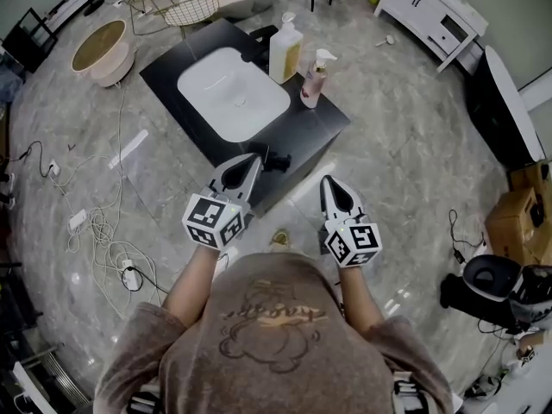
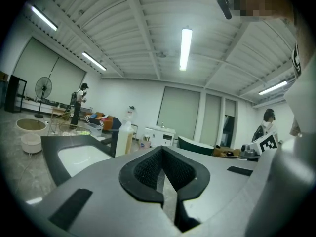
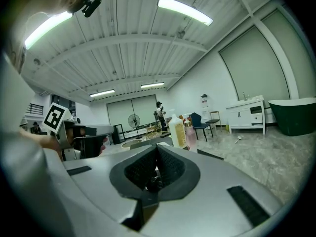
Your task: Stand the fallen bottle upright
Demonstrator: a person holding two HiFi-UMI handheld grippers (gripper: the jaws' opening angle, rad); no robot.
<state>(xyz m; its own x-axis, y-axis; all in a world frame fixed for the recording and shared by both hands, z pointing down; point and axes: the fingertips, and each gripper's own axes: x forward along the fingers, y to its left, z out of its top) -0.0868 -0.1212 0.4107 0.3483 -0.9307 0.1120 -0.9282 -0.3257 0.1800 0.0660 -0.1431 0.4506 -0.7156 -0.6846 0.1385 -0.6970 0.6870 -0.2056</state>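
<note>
Left claw (image 1: 248, 164) and right claw (image 1: 329, 184) are both shut, nothing held; one should be opened wide before the dark fallen bottle (image 1: 278, 160) is gripped

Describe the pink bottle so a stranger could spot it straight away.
Find the black counter with the white basin sunk in it. Two pump bottles stand right of the basin; yours is the small pink bottle, beside the taller cream bottle.

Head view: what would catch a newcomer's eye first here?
A black counter with a white basin sits at upper middle, a large pump bottle and a pink pump bottle standing beside the basin. Below it, the left gripper and right gripper, both shut, point toward it.
</note>
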